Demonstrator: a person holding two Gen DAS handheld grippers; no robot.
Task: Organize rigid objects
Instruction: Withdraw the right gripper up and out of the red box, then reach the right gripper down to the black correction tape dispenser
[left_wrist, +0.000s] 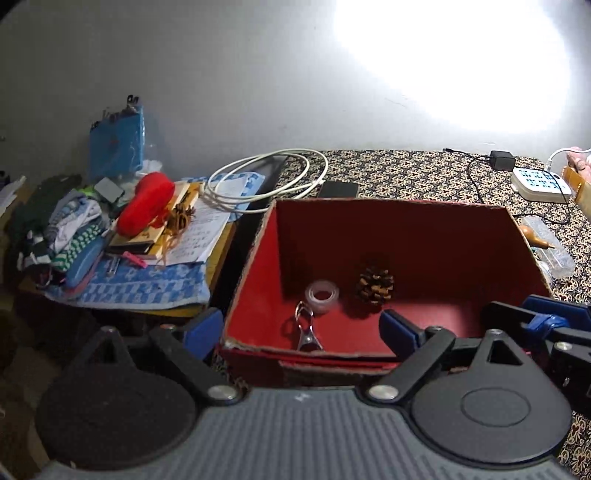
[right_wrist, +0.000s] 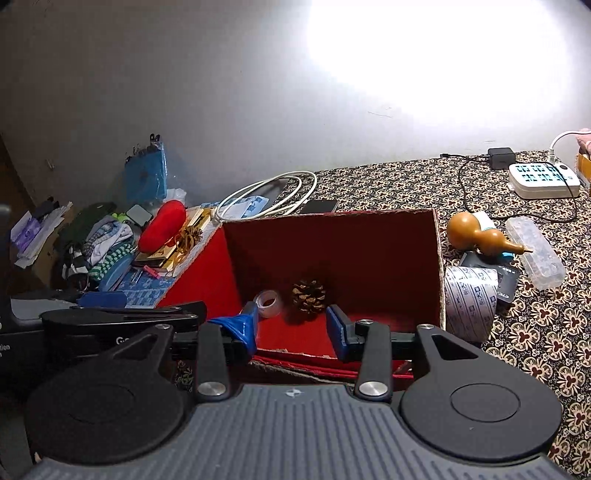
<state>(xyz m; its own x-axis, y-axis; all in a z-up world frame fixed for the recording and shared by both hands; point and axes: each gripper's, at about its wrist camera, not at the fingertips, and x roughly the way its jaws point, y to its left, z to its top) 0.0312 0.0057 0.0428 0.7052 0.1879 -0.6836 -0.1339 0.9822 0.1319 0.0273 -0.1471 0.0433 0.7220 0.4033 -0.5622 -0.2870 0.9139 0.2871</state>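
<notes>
**A:** Patterned brown-and-cream tablecloth under a grey wall; glare at upper right of both frames. Where do the task's things stand?

**B:** Red-lined open cardboard box at frame centre. On its floor: a brown pine cone, a clear roll of tape just left of it, and a metal clip-like piece nearest the front wall. Not yet boxed, right of the box in the right-wrist view: tan gourd, clear plastic case, printed paper roll.

**A:** Grippers?

**B:** Left gripper wide, nothing between the blue pads. Right gripper about half spread, also empty.

**A:** Step?

**B:** Judged: between placements. Next move calls for swinging right to a loose item, likely the gourd, and closing on its narrow waist.
</notes>
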